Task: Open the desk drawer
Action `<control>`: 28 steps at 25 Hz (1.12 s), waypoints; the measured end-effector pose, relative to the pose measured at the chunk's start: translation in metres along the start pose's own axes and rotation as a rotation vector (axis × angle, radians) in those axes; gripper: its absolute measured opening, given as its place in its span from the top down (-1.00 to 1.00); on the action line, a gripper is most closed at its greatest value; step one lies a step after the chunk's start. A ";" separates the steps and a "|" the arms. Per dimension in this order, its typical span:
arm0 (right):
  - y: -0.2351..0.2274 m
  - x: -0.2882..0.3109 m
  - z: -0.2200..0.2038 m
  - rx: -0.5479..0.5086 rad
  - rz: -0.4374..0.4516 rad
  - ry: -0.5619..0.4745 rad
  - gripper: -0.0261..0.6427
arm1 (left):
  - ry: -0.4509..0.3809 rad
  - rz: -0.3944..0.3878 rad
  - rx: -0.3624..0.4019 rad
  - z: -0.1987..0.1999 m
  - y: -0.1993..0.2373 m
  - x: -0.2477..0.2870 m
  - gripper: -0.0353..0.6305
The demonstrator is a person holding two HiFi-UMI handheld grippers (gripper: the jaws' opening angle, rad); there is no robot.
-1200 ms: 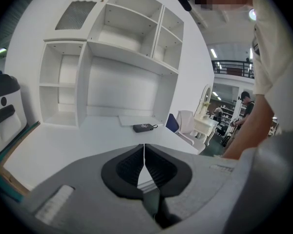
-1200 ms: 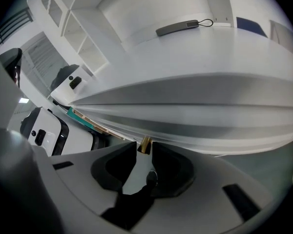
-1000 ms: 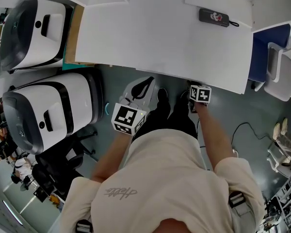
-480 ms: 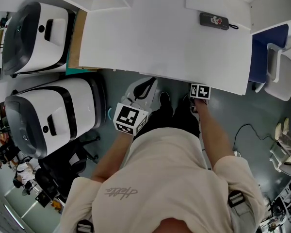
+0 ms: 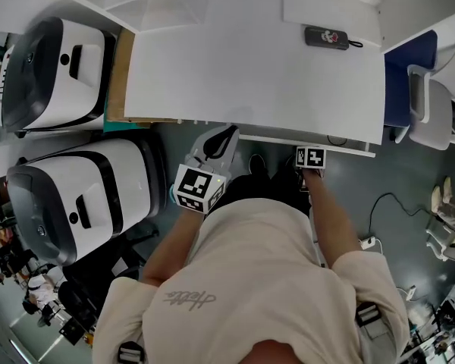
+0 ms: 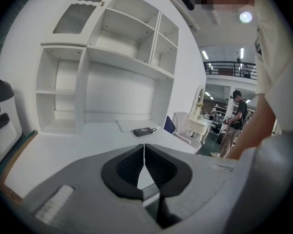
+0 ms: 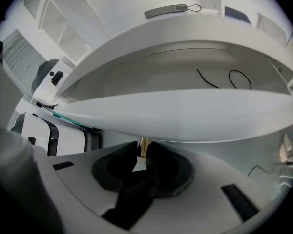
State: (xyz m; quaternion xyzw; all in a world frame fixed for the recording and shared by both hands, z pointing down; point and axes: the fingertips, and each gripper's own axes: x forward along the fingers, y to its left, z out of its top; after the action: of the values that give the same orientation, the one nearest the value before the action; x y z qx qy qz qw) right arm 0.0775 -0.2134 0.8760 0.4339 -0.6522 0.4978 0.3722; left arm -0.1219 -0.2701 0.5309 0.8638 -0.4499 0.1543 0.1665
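Since a second ago the drawer point(image 5: 311, 138) has come out a little toward us: its white front now stands proud of the desk's near edge, on the right half, where before it sat flush. Our right gripper point(image 7: 142, 157) has drawn back with it, and its jaws have just been closing, with the brass knob point(image 7: 144, 146) between them.

Nearest to us, our two forearms reach out from a beige shirt. Our left gripper point(image 5: 226, 135) hangs just short of the near edge of the desk point(image 5: 250, 59), left of the drawer. Its dark pads are pressed together at the tips and nothing is in them.

To the right, the right gripper's marker cube point(image 5: 311, 157) sits just below the drawer front. In the right gripper view its pads are clamped on the small brass knob under the front's lower edge. Behind the front, the gap shows the drawer's inside, with a thin black cable point(image 7: 219, 79) lying in it.

Farther off, on the desk's far right, lies a dark flat case point(image 5: 326, 37) with a wrist loop. Two white-and-black machines point(image 5: 68, 196) stand left of the desk, and a chair point(image 5: 432, 112) right of it. Beyond the desktop rises a white shelf unit point(image 6: 112, 67).
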 end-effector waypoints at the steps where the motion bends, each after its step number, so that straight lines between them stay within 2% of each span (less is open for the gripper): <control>1: 0.001 -0.001 -0.005 0.010 -0.001 -0.001 0.66 | 0.001 -0.008 0.002 -0.001 0.000 0.000 0.84; 8: 0.004 -0.006 -0.036 0.014 0.014 0.002 0.66 | -0.007 -0.084 0.006 -0.007 -0.019 0.006 0.84; 12: 0.005 -0.010 -0.056 0.012 0.008 0.012 0.66 | -0.004 -0.099 -0.002 -0.017 -0.032 0.000 0.84; 24: 0.012 -0.019 -0.101 -0.005 0.045 0.044 0.66 | -0.018 0.006 -0.033 -0.037 -0.052 -0.049 0.84; 28: 0.015 -0.020 -0.112 -0.006 0.070 0.050 0.66 | -0.003 0.030 -0.033 -0.044 -0.071 -0.063 0.84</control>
State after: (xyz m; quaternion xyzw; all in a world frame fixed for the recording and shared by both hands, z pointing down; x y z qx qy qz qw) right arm 0.0766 -0.0983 0.8783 0.3968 -0.6590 0.5193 0.3722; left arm -0.1030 -0.1670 0.5333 0.8544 -0.4654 0.1480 0.1775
